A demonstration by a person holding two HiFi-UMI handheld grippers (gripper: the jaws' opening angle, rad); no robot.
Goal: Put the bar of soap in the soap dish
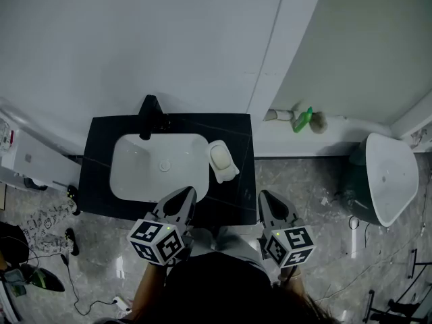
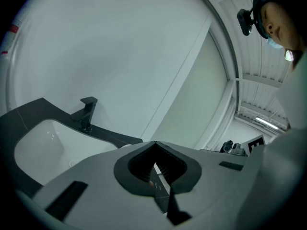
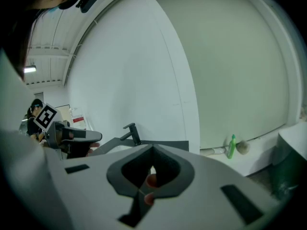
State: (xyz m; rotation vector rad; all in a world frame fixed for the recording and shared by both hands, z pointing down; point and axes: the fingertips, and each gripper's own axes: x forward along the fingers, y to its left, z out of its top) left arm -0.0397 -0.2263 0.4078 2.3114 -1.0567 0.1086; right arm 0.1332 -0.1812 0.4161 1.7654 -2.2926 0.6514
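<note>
The bar of soap point(image 1: 221, 155) appears to rest on the soap dish point(image 1: 230, 173), on the bench point(image 1: 94, 181) just right of the sink point(image 1: 131, 177). It lies ahead of both sets of fingers and apart from them. The left gripper point(image 1: 185, 194) has its fingers closed together on nothing, and so does the right gripper point(image 1: 265, 196). Soap and dish are both white, so their boundary is hard to trace, and neither gripper view shows them. The bench is black with thin pale veins. The sink is a glossy white rounded rectangle, with an angular black tap point(image 1: 150, 117) at its rear edge.
</note>
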